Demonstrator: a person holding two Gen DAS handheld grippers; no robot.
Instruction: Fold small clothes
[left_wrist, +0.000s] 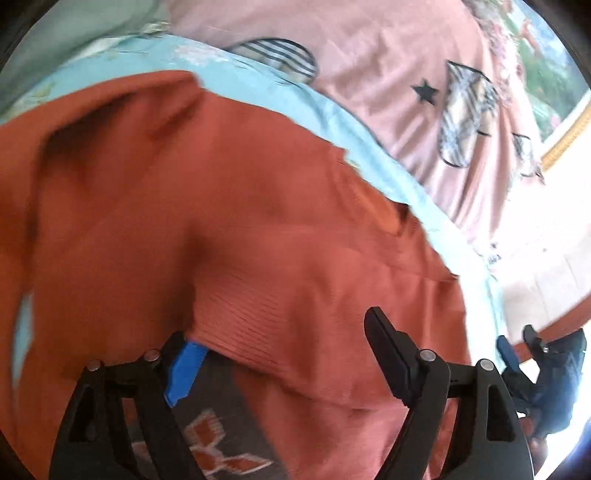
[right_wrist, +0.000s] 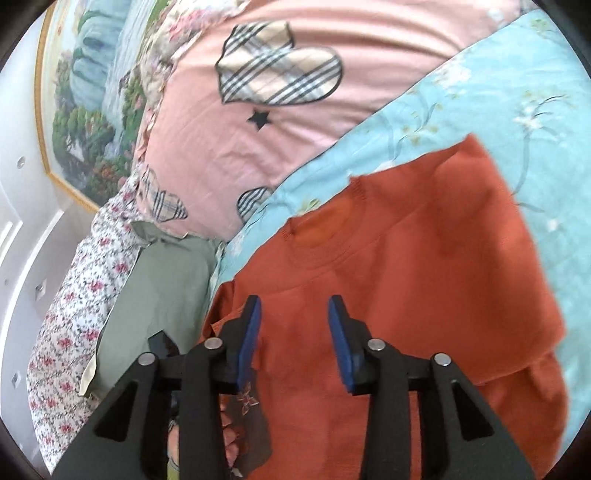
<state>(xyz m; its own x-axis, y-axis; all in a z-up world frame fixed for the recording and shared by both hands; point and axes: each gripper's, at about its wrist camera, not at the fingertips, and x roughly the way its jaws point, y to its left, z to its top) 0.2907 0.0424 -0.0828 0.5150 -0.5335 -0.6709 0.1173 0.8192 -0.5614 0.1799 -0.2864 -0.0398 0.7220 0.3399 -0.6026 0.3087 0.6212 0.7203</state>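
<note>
A rust-orange knit sweater (left_wrist: 221, 221) lies spread on a light blue floral blanket (left_wrist: 258, 85). My left gripper (left_wrist: 277, 328) stands wide open low over its ribbed hem. A fold of the hem lies between the fingers, and the blue left pad (left_wrist: 184, 373) sits at the hem's edge. In the right wrist view the sweater (right_wrist: 424, 277) shows its neckline, and my right gripper (right_wrist: 294, 302) hovers over it, partly open with nothing pinched. The right gripper (left_wrist: 517, 350) also shows at the edge of the left wrist view. A dark patterned garment (right_wrist: 251, 406) peeks out beneath the sweater.
Beyond the blanket (right_wrist: 480, 92) lies pink bedding with plaid hearts (right_wrist: 295, 129). A green cloth (right_wrist: 166, 277) and a small-flowered sheet (right_wrist: 74, 295) lie to the left. A framed landscape painting (right_wrist: 92, 110) hangs on the wall behind.
</note>
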